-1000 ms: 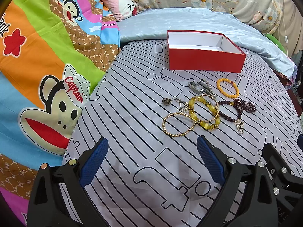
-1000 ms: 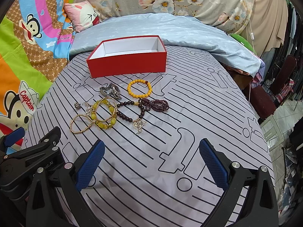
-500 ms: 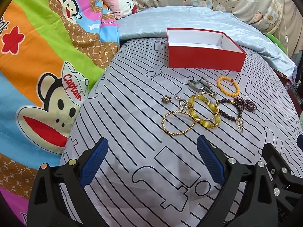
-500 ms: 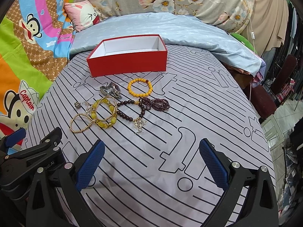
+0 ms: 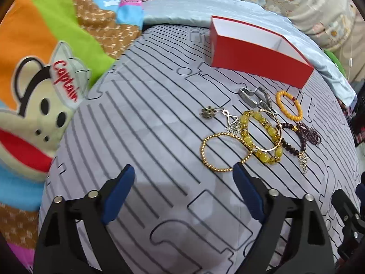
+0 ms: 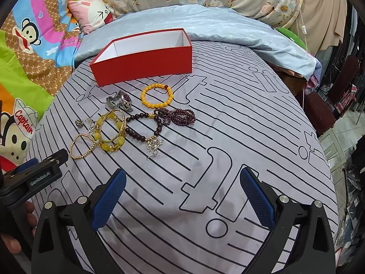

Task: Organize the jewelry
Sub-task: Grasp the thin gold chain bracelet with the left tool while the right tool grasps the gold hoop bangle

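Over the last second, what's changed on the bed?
Only the left gripper moved: it went forward toward the gold bracelet and tilted, so its right finger now sits at the bracelet's near edge. Nothing was gripped. The right gripper barely shifted; both are open. The jewelry and red box lie as before.
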